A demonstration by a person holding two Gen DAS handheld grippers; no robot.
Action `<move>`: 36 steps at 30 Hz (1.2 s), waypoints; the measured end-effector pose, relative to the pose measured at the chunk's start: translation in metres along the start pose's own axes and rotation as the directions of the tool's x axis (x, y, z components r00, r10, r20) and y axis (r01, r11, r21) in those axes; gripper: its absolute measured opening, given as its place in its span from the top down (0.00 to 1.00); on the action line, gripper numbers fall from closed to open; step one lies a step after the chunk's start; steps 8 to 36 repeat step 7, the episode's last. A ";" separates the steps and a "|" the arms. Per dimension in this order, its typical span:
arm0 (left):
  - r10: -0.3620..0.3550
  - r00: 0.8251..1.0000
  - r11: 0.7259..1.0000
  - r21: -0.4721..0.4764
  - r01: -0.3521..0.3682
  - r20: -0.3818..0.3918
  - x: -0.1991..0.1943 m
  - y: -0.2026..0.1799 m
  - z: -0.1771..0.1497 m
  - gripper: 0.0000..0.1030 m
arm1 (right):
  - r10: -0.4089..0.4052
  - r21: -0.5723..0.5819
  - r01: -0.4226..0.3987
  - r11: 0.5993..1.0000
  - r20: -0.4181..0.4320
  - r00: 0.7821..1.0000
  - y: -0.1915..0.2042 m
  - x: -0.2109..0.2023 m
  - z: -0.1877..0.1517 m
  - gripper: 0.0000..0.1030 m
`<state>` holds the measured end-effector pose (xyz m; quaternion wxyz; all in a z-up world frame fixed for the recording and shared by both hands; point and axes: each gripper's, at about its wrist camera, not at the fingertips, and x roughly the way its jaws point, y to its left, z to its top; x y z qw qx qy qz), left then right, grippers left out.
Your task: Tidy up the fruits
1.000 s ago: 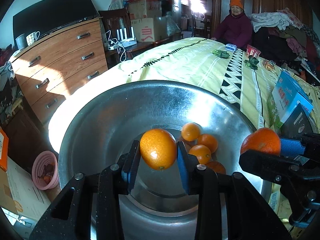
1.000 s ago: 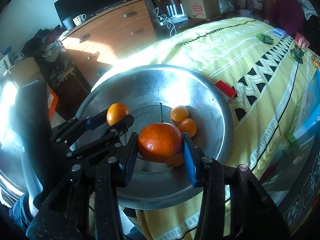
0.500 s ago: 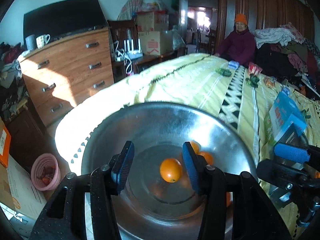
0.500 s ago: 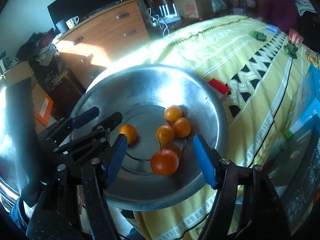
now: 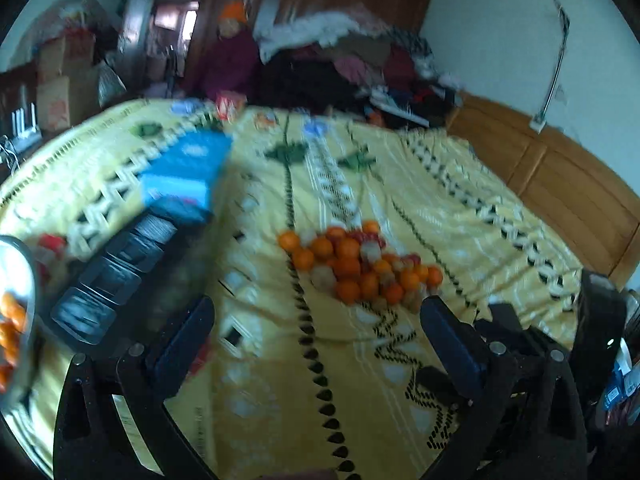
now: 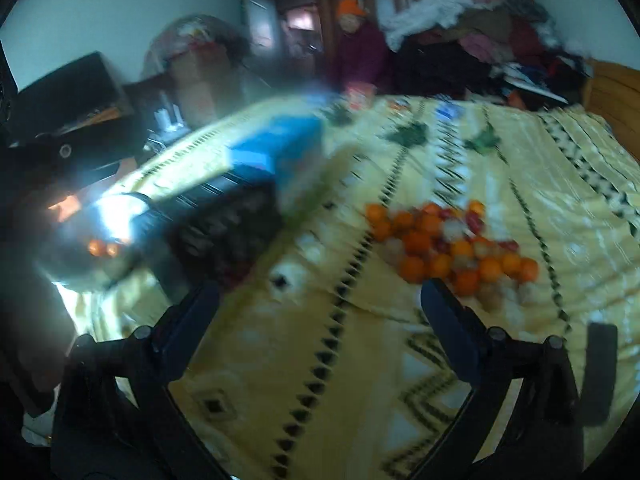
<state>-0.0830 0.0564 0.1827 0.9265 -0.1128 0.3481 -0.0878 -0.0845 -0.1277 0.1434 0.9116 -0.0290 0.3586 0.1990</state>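
Note:
A pile of oranges mixed with pale and red fruits (image 5: 360,266) lies on the yellow bedspread (image 5: 360,360); it also shows in the right wrist view (image 6: 452,248). My left gripper (image 5: 316,340) is open and empty, above the bedspread short of the pile. My right gripper (image 6: 320,324) is open and empty, the pile beyond its right finger. The metal bowl (image 5: 24,264) with oranges (image 5: 10,320) sits at the far left edge; in the right wrist view the bowl (image 6: 80,240) is at the left in glare. Both views are motion-blurred.
A blue box (image 5: 188,176) and a dark box (image 5: 120,276) lie on the bed between bowl and pile. A person in an orange hat (image 5: 232,56) sits beyond the bed beside heaped clothes (image 5: 360,64). A wooden headboard (image 5: 560,192) is at right.
Both grippers released their oranges into the bowl, opened, then swung right from the bowl toward the fruit pile on the bed.

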 end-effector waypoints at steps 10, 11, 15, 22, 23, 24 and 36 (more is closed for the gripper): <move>0.227 0.942 0.973 0.016 -0.230 -0.248 0.149 0.006 -0.059 0.00 | -0.117 0.112 0.136 0.984 -0.159 0.980 -0.111 0.060 -0.029 0.03; 0.227 0.942 0.973 0.016 -0.230 -0.248 0.149 0.006 -0.059 0.00 | -0.117 0.112 0.136 0.984 -0.159 0.980 -0.111 0.060 -0.029 0.03; 0.227 0.942 0.973 0.016 -0.230 -0.248 0.149 0.006 -0.059 0.00 | -0.117 0.112 0.136 0.984 -0.159 0.980 -0.111 0.060 -0.029 0.03; 0.227 0.942 0.973 0.016 -0.230 -0.248 0.149 0.006 -0.059 0.00 | -0.117 0.112 0.136 0.984 -0.159 0.980 -0.111 0.060 -0.029 0.03; 0.227 0.942 0.973 0.016 -0.230 -0.248 0.149 0.006 -0.059 0.00 | -0.117 0.112 0.136 0.984 -0.159 0.980 -0.111 0.060 -0.029 0.03; 0.227 0.942 0.973 0.016 -0.230 -0.248 0.149 0.006 -0.059 0.00 | -0.117 0.112 0.136 0.984 -0.159 0.980 -0.111 0.060 -0.029 0.03; 0.227 0.942 0.973 0.016 -0.230 -0.248 0.149 0.006 -0.059 0.00 | -0.117 0.112 0.136 0.984 -0.159 0.980 -0.111 0.060 -0.029 0.03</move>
